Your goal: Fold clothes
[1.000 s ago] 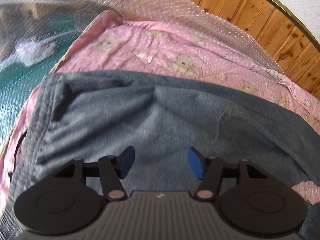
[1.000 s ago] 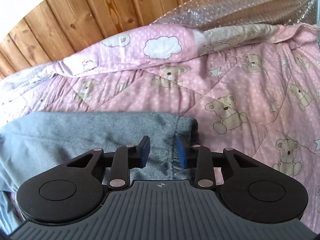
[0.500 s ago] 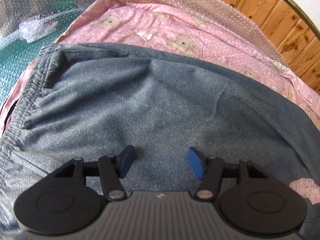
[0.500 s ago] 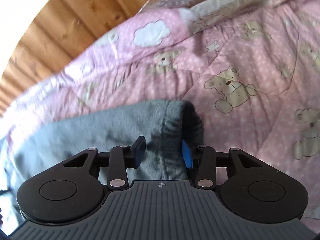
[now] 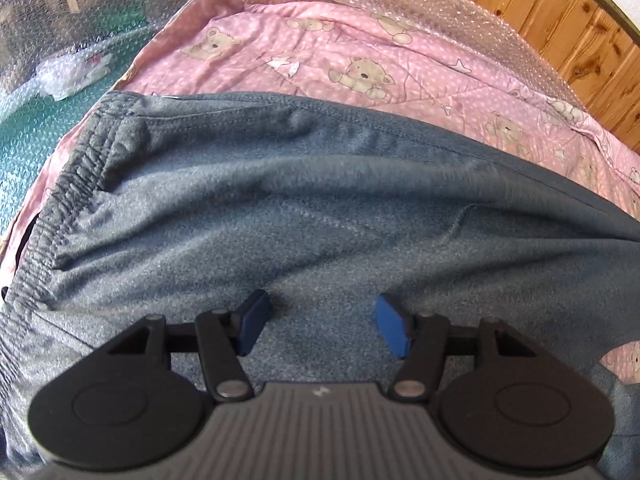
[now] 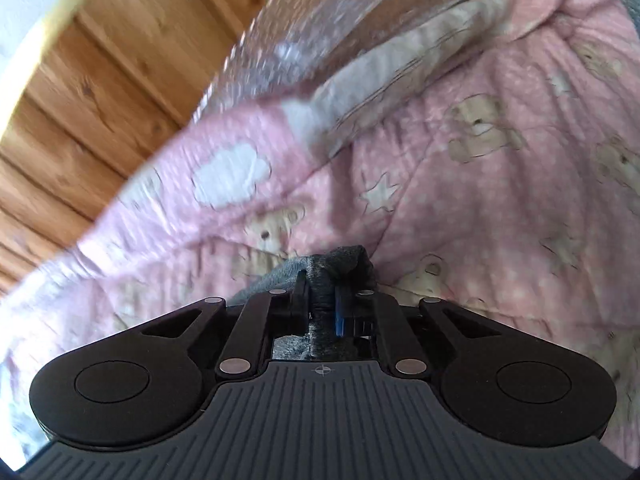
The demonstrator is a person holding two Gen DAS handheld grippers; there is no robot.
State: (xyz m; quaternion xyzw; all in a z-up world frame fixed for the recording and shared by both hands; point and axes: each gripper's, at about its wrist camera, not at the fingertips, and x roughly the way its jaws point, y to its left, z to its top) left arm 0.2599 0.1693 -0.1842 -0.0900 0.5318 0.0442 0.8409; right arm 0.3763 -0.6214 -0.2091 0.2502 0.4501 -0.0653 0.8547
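A bunched end of the grey trousers (image 6: 340,268) is being clamped by the closing right tongs (image 6: 323,300) above the pink quilt (image 6: 460,208); the left tongs (image 5: 320,320) are held released over the trousers.

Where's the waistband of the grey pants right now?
In the left wrist view, the waistband runs down the far left of the grey pants, on the pink quilt.

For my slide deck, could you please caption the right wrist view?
Right gripper closing on a bunched end of the grey sweatpants above the pink teddy-bear quilt.
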